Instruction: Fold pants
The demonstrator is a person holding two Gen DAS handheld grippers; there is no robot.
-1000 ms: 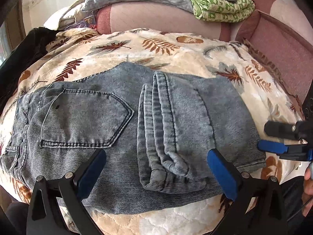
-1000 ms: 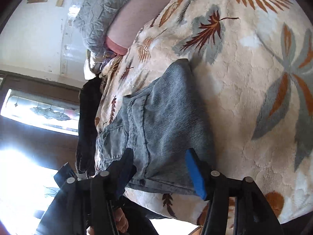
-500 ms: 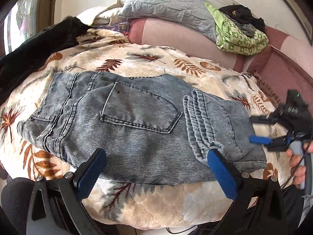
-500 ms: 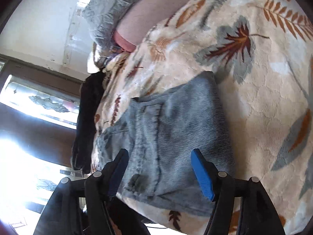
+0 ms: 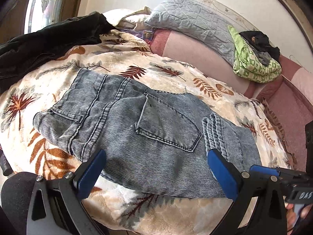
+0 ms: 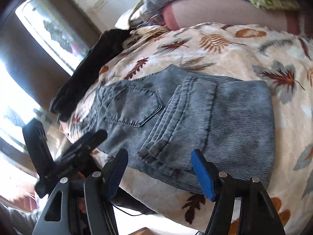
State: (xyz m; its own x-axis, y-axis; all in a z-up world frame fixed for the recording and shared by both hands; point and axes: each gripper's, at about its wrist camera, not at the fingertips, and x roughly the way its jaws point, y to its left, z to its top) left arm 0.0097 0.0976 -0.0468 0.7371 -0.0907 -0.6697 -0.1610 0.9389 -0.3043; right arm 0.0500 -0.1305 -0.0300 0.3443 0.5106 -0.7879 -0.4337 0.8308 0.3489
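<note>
The folded grey-blue jeans (image 5: 148, 137) lie flat on the leaf-patterned blanket (image 5: 58, 90), back pocket up, leg hems lying across the right part. My left gripper (image 5: 156, 174) is open and empty, above the jeans' near edge. My right gripper (image 6: 158, 174) is open and empty, near the jeans' (image 6: 195, 117) front edge by the hems. The right gripper also shows at the lower right of the left wrist view (image 5: 273, 173). The left gripper shows at the left of the right wrist view (image 6: 78, 146).
A black garment (image 5: 45, 45) lies at the blanket's far left. A grey pillow (image 5: 187, 19) and a green folded cloth (image 5: 254, 64) with dark clothes sit on the pink sofa back (image 5: 195, 49). The blanket's front edge drops off below the grippers.
Both grippers have pulled back and up from the jeans. The left view has swung left, the right view has swung round to face the jeans. The jeans have not moved.
</note>
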